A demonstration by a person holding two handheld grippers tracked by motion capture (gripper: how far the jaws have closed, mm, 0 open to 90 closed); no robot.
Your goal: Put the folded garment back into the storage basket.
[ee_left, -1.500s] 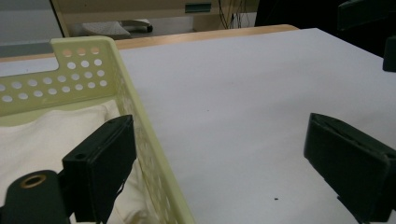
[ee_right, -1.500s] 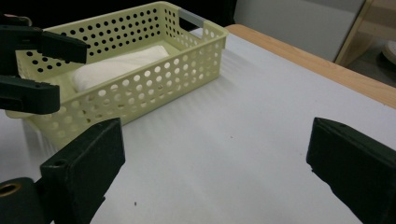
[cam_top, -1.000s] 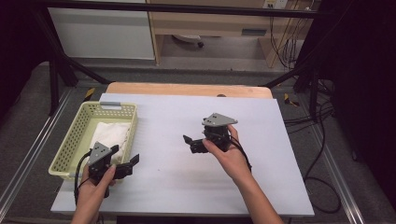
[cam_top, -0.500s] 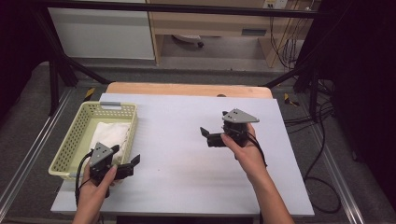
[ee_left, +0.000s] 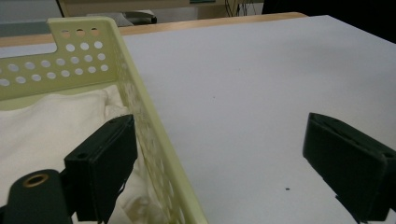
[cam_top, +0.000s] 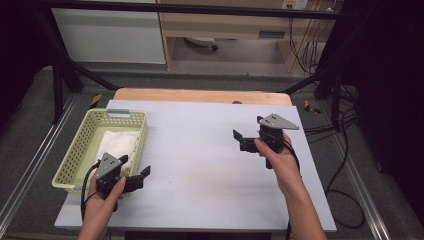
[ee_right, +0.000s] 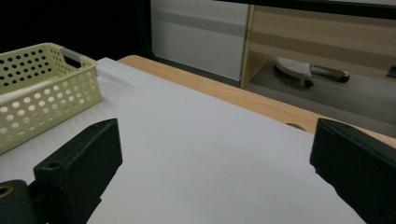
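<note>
Basket runs lengthwise away from the person, white cloth inside.

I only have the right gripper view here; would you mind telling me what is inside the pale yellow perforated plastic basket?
Observer: A folded white cloth lies inside the pale yellow perforated plastic basket.
Operator: Thank you. Where is the left gripper?
Observer: The left gripper is held at the basket's near right corner; in its own view its jaws straddle the basket's right wall.
Operator: Is it holding anything?
Observer: No, its jaws stand wide open, with nothing gripped.
</note>
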